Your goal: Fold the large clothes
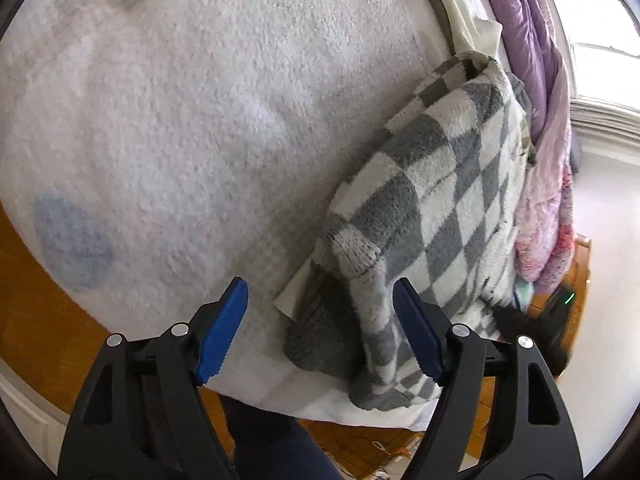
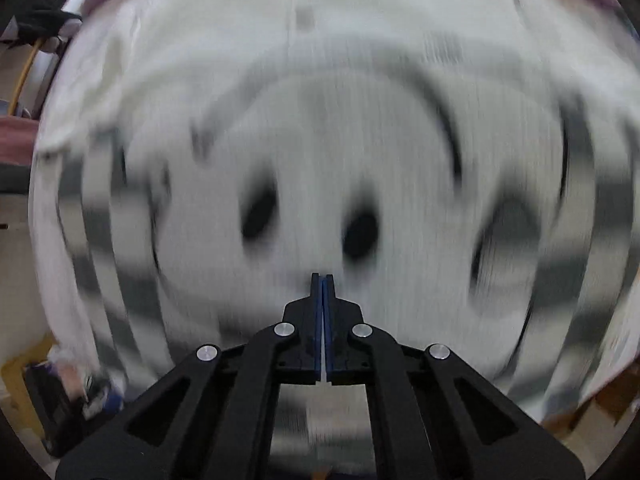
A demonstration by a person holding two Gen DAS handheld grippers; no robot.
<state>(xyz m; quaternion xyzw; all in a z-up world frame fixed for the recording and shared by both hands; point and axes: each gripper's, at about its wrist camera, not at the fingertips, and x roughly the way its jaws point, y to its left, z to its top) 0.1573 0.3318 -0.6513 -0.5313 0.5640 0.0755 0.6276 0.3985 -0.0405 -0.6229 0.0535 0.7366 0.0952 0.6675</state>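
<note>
A folded grey-and-white checkered fleece garment [image 1: 436,200] lies on a white fluffy blanket [image 1: 200,120], near its right edge. My left gripper [image 1: 320,294] stands open over the garment's near end; its knitted cuff [image 1: 354,248] sits between the blue pads [image 1: 224,328], and neither pad touches it. In the right wrist view my right gripper [image 2: 322,277] is shut with nothing visible between its pads. It points down over the checkered garment [image 2: 312,152], which is heavily blurred. Two dark spots [image 2: 360,236] show on the fabric just ahead of the tips.
Purple and pink bedding [image 1: 536,128] is piled along the right side, beyond the garment. The blanket has a blue patch [image 1: 72,240]. Wooden floor [image 1: 36,320] shows below the bed edge, with a person's dark trouser leg [image 1: 272,440]. A bright window [image 1: 596,40] is at the far right.
</note>
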